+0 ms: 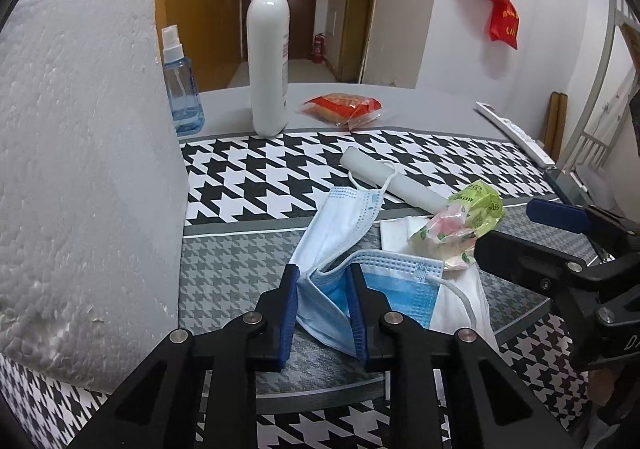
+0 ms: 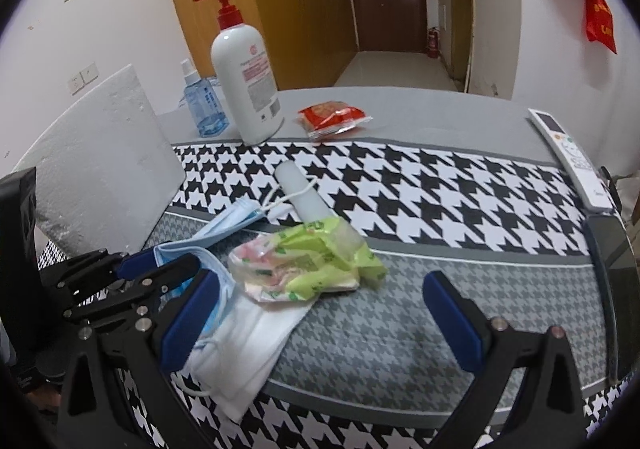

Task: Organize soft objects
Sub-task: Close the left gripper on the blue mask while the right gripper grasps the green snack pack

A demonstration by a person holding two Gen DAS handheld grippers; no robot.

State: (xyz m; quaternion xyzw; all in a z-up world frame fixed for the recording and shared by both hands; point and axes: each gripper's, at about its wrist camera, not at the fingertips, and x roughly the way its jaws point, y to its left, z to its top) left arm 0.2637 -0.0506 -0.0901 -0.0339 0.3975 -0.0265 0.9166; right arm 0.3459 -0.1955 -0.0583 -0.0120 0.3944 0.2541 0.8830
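A blue surgical mask [image 1: 340, 245] lies folded on the houndstooth cloth, and my left gripper [image 1: 324, 313] is shut on its folded edge. In the right wrist view the mask [image 2: 224, 227] sits at the left with the left gripper [image 2: 160, 269] on it. A white mask [image 2: 248, 345] lies under it, also seen in the left wrist view [image 1: 460, 309]. A green tissue pack [image 2: 316, 265] rests on the pile and shows in the left view [image 1: 460, 221]. My right gripper [image 2: 320, 313] is open and empty, straddling the white mask's right side; it enters the left view [image 1: 560, 233].
A white foam block [image 1: 80, 177] stands at the left. A pump bottle [image 1: 268, 57], a blue spray bottle [image 1: 182, 89] and a red snack pack [image 1: 344, 107] stand at the back. A white cylinder [image 1: 384, 179] lies mid-table. A remote [image 2: 568, 157] lies at the right edge.
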